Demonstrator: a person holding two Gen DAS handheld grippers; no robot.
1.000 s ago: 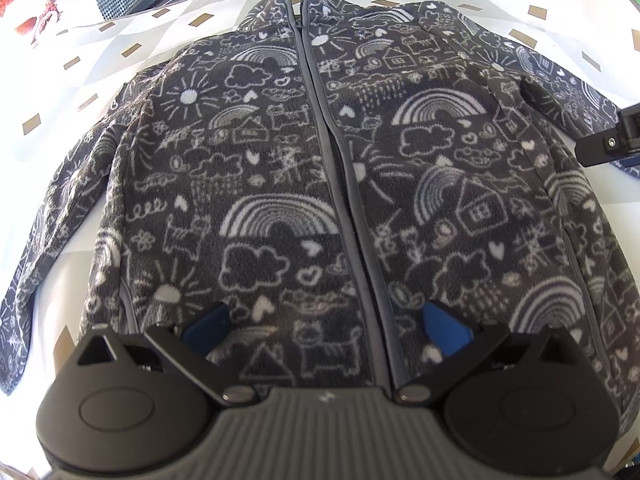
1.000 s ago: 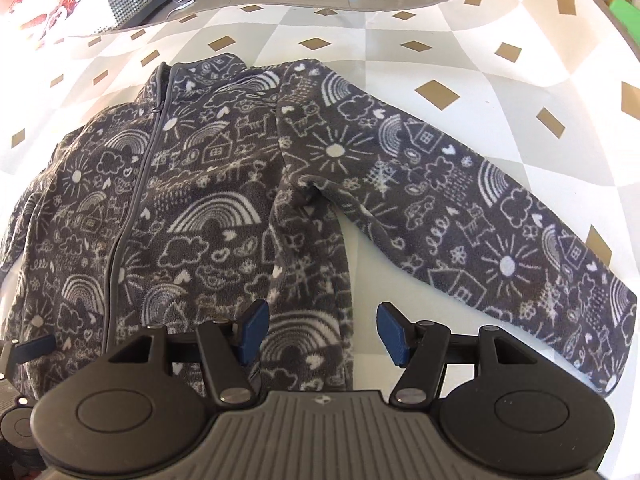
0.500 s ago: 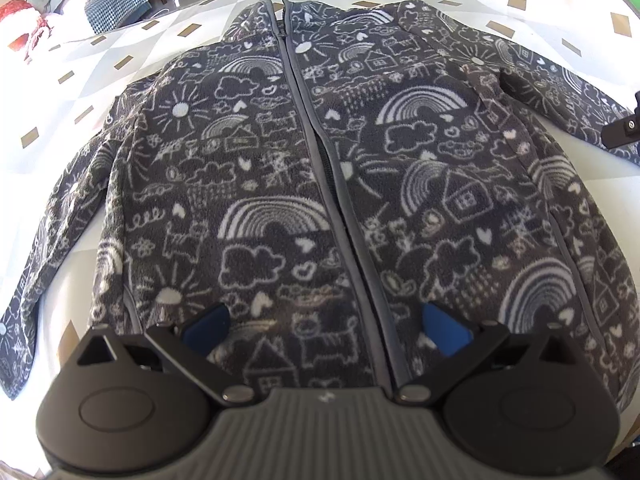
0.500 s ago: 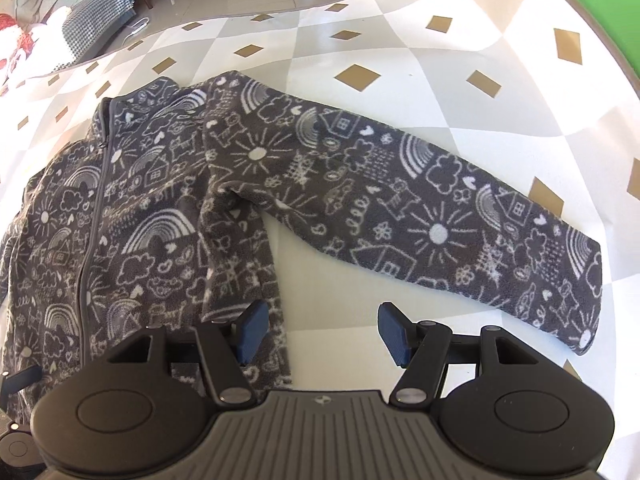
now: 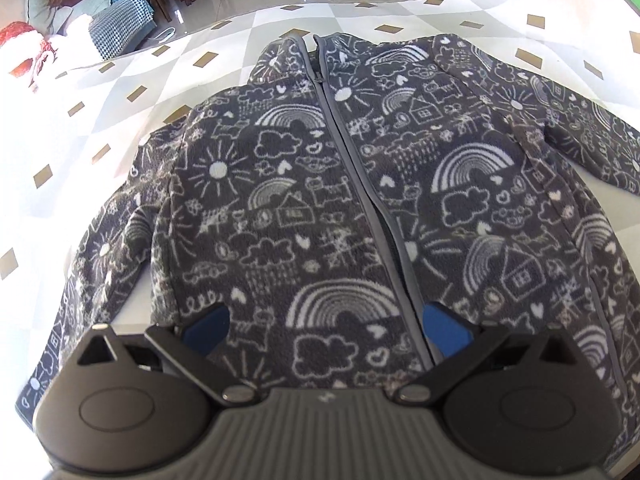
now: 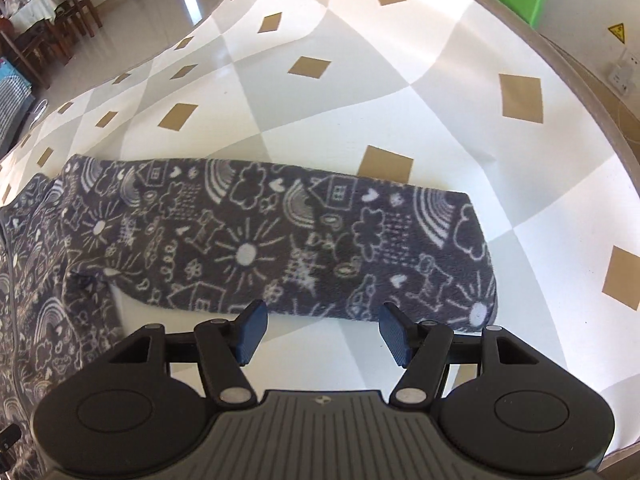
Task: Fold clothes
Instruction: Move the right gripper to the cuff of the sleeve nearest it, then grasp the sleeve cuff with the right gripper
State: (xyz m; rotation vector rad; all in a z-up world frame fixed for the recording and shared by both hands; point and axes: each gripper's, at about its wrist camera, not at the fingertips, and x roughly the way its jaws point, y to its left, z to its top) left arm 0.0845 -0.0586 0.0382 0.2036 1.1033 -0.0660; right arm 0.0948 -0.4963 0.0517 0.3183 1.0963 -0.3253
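Fleece jacket (image 5: 360,216) laid flat, zipped, front up on the patterned bench (image 6: 400,100). Left tongs (image 5: 326,330) held open above its hem; right tongs (image 6: 322,334) open, empty, by the outstretched sleeve (image 6: 280,240).

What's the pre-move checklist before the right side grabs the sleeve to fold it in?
1. Dark grey fleece jacket with white doodle print lies flat, front up, zipped: ok.
2. Its outstretched sleeve lies flat, nothing on it: ok.
3. Right hand-held gripper open, nothing between the fingers: ok.
4. Right hand-held gripper lined up on the sleeve: not ok, its blue fingertips sit just short of the sleeve's near edge, over the white and grey diamond-pattern tablecloth.
5. Left hand-held gripper open, above the jacket's lower front: ok.
6. Left fingertips clear of the fleece: cannot tell.
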